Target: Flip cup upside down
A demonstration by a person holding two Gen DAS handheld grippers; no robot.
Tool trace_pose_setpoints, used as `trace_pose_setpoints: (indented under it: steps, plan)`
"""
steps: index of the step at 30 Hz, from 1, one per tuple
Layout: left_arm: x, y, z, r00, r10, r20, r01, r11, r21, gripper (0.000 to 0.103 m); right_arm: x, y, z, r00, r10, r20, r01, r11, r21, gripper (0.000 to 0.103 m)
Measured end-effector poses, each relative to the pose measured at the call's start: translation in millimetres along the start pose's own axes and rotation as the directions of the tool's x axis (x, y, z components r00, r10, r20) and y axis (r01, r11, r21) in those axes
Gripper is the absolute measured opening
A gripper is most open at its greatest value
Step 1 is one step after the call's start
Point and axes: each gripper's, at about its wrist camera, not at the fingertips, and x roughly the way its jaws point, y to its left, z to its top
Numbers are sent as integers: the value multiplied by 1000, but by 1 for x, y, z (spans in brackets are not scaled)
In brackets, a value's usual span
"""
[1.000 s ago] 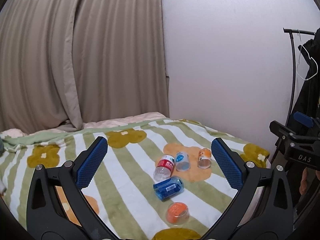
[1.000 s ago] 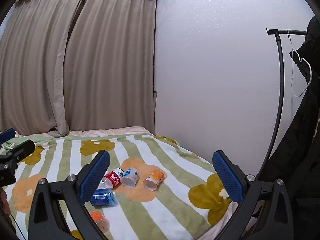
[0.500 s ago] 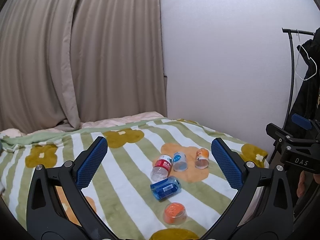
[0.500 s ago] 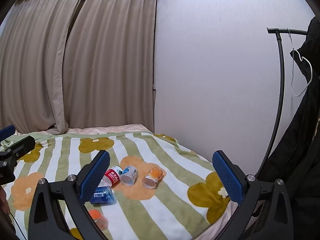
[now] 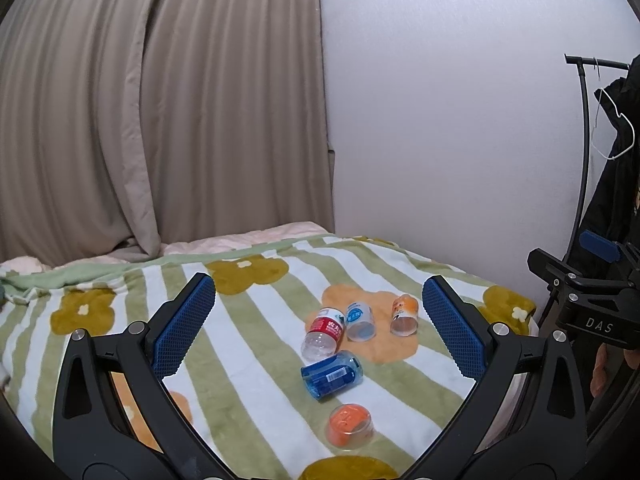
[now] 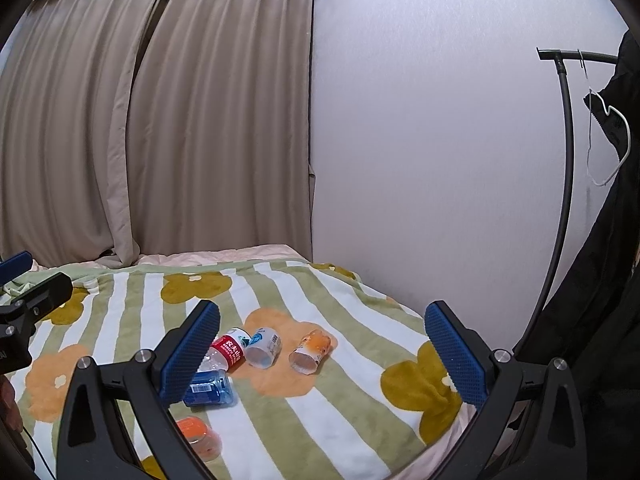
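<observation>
Several cut-bottle cups lie on their sides on a striped flower blanket [image 5: 248,320]: a red-label one [image 5: 323,334], a white-blue one [image 5: 360,321], an orange-white one [image 5: 404,315], a blue one [image 5: 332,374] and an orange one [image 5: 350,427] nearest me. My left gripper [image 5: 319,328] is open and empty, held above and short of them. My right gripper [image 6: 322,354] is open and empty; through it I see the red-label [image 6: 228,354], white-blue [image 6: 262,347], orange-white [image 6: 312,351], blue [image 6: 208,390] and orange [image 6: 200,438] cups.
Beige curtains [image 5: 160,112] hang behind the bed and a white wall [image 5: 440,120] stands to the right. A black coat rack with a hanger and dark clothes [image 6: 600,200] stands at the right edge. The bed edge [image 6: 440,432] drops off near the right.
Both views have shifted slightly; the cups sit a little lower-left in the left wrist view. No cup has moved and both grippers stay open.
</observation>
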Motion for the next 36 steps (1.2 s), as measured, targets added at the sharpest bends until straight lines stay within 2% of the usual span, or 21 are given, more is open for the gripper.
trace_pose_setpoints:
  steps: [19,28,36]
  plan:
    - [-4,0,-1,1000,2,20,-2,1000,11,103,-1,5,-3,1000,2,-7,-2,1000,12,103]
    - [-3,-2,0,1000,-6,3,6,1000,26,103,-1,4,-2,1000,2,-7,-2,1000,14,102]
    - [-5,-6,-1,999,4,37,-5,999,46,103,1,3,-2,1000,5,-8,-5,1000,16,102]
